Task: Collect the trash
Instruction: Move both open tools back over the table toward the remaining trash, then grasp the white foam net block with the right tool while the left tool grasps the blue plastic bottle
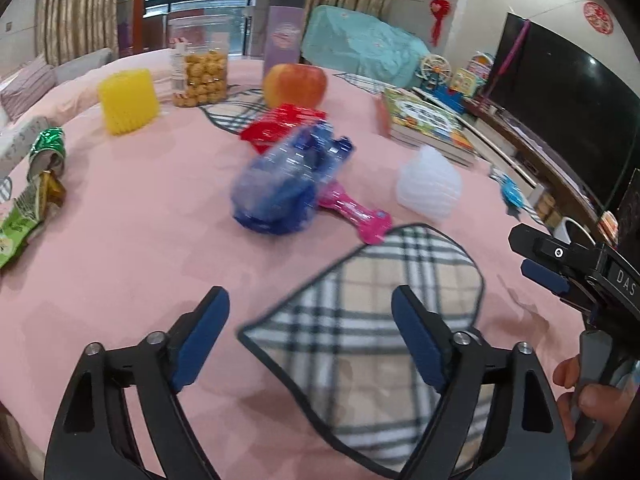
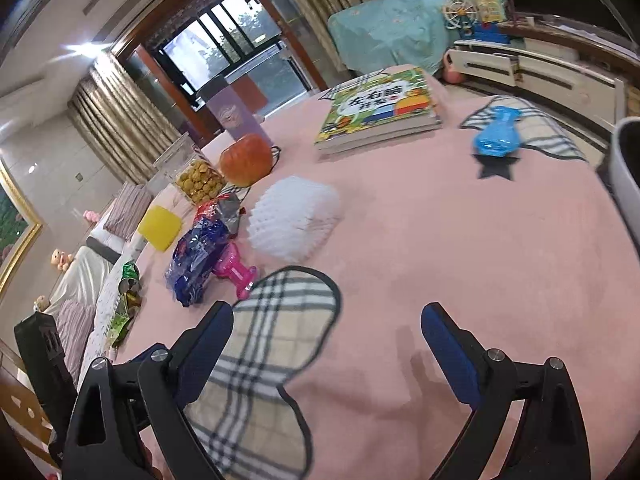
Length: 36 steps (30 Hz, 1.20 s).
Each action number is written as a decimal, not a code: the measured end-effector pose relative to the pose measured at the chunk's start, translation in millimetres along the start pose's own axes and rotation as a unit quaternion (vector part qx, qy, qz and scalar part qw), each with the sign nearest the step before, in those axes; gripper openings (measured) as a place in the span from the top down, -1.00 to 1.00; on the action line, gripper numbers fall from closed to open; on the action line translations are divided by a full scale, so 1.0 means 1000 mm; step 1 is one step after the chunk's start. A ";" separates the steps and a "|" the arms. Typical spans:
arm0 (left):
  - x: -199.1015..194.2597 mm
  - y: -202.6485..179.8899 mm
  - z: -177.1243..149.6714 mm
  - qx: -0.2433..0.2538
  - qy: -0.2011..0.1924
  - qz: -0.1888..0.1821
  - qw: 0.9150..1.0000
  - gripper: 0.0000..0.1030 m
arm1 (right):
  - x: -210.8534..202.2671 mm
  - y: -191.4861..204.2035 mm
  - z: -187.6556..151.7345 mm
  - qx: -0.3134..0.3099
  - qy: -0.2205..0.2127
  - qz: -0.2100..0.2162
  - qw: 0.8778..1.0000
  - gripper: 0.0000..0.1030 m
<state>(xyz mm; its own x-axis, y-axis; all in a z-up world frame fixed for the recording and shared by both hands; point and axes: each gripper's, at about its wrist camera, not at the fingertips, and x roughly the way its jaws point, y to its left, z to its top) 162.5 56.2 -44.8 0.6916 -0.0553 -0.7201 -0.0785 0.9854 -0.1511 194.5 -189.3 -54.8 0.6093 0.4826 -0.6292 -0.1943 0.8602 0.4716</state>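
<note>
We note the left gripper with its jaws spread wide and nothing between them, hanging over a plaid patch sewn on the pink cloth. The right gripper also stands apart and empty, above the same cloth, its left finger over the patch edge. In the left view we see the right gripper at the right border, a hand on its handle.

Ahead of the left jaws lies a crumpled blue wrapper, blurred, resting against a pink toy dumbbell. Behind it lies a red wrapper, just in front of an apple. At the far left we record a green snack bag and a crushed green foil can (both near the cloth's edge).

Other items: a white ribbed cup on its side to the wrapper's right, a yellow block, a jar of snacks, stacked picture books, a blue toy.
</note>
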 end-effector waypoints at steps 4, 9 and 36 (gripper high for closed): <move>0.006 0.012 0.016 0.002 -0.011 0.023 1.000 -0.70 | 0.018 0.008 0.009 0.000 0.007 0.007 1.000 -0.87; 0.023 0.023 0.029 0.008 -0.003 0.023 1.000 -0.75 | 0.035 0.015 0.020 0.000 0.008 0.011 1.000 -0.87; 0.050 -0.037 0.039 0.063 0.028 -0.082 0.994 0.41 | 0.045 0.003 0.034 -0.016 0.017 -0.003 1.000 0.68</move>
<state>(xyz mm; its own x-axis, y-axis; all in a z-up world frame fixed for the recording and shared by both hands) 227.5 23.5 -48.7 0.6456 -0.2224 -0.7305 0.1250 0.9745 -0.1862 247.7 -170.7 -61.1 0.5837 0.4819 -0.6536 -0.2144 0.8678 0.4483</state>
